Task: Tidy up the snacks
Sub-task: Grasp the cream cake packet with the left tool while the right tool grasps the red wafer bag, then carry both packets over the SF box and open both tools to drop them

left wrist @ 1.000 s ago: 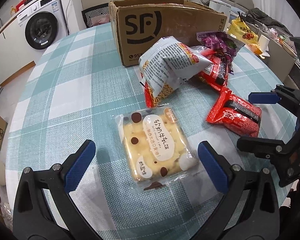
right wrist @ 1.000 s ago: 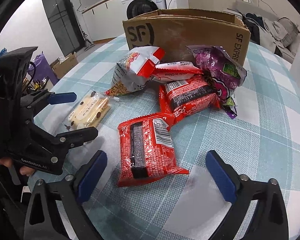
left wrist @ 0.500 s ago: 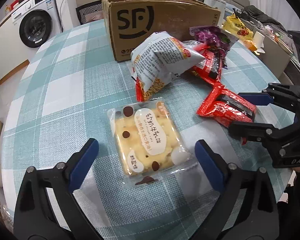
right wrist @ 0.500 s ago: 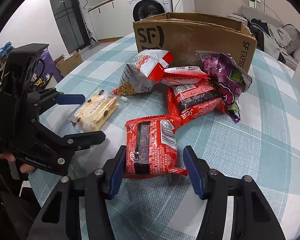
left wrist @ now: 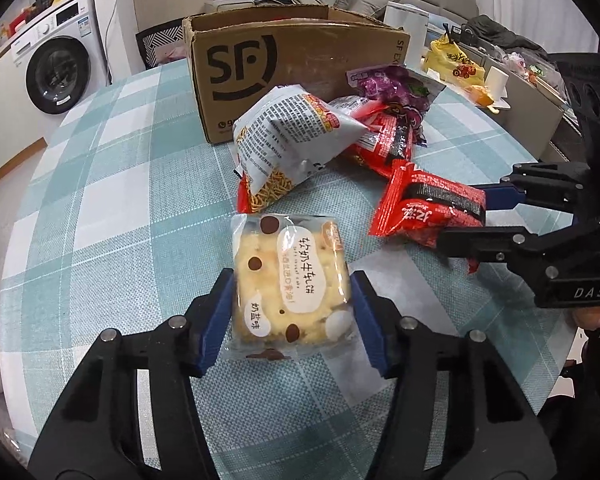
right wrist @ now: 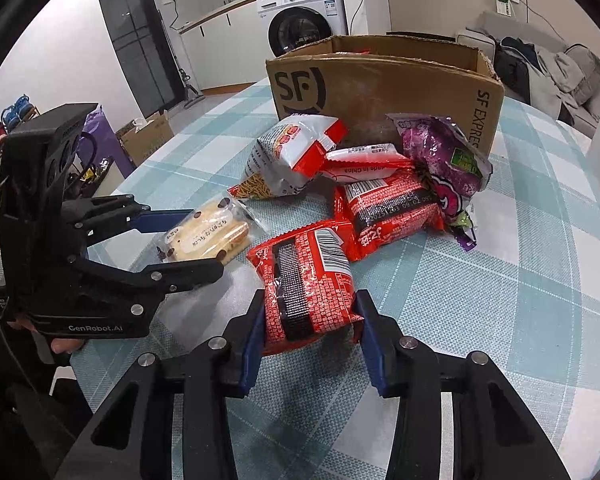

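Observation:
A clear-wrapped yellow cake packet (left wrist: pixel 292 272) lies on the plaid table (left wrist: pixel 100 200). My left gripper (left wrist: pixel 292 280) is closing on it, blue pads touching both wrapper sides; the right wrist view shows the same gripper (right wrist: pixel 206 240) and packet (right wrist: pixel 208 236). A red noodle packet (right wrist: pixel 304 280) sits squeezed between the closing pads of my right gripper (right wrist: pixel 310 300). From the left wrist view, that gripper (left wrist: pixel 460 220) and packet (left wrist: pixel 428 212) are at right. An open cardboard box (right wrist: pixel 380 92) stands behind.
In front of the box lie a white-grey snack bag (right wrist: pixel 292 152), a second red packet (right wrist: pixel 392 208) and a purple bag (right wrist: pixel 440 152). The round table's edge curves close on the right (left wrist: pixel 540 184). A washing machine (left wrist: pixel 56 76) stands beyond.
Both grippers' jaws have come in from wide apart onto their packets. The right closed on the red packet first, the left on the cake packet after. Both hands edged slightly forward.

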`<control>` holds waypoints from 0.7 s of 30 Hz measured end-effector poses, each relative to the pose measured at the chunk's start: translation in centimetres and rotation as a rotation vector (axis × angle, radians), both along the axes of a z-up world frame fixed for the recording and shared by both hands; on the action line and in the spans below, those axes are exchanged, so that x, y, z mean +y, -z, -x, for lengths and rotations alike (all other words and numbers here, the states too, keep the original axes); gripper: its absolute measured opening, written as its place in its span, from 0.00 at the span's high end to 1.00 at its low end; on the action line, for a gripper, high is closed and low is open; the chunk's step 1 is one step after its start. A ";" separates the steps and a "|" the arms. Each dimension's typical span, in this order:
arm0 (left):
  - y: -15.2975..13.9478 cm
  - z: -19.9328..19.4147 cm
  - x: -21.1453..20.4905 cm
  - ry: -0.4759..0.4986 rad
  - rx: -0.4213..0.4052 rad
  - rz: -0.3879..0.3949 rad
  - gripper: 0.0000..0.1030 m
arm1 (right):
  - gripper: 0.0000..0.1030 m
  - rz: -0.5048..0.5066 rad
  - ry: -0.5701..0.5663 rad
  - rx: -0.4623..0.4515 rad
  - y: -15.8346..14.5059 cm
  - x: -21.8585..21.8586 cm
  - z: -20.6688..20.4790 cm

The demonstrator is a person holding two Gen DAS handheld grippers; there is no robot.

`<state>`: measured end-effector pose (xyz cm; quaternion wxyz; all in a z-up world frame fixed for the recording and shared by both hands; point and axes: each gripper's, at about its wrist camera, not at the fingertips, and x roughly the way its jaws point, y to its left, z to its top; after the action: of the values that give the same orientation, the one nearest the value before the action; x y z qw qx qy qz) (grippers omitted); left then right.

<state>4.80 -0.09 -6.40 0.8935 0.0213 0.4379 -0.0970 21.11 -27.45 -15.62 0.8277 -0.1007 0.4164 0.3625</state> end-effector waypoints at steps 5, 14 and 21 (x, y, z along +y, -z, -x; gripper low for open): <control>-0.3 0.2 0.2 -0.005 -0.012 0.007 0.47 | 0.58 -0.016 0.005 -0.007 -0.6 -0.7 0.3; -1.4 0.6 0.6 -0.014 -0.046 0.041 0.47 | 0.58 -0.059 0.018 -0.027 -1.9 -1.8 0.8; -2.7 1.2 0.8 -0.018 -0.083 0.085 0.47 | 0.58 -0.110 0.057 -0.039 -3.1 -3.0 0.7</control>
<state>3.63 0.75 -3.72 0.9120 -0.0164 0.3959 -0.1065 20.43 -30.41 -12.56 0.8500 -0.0502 0.3824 0.3588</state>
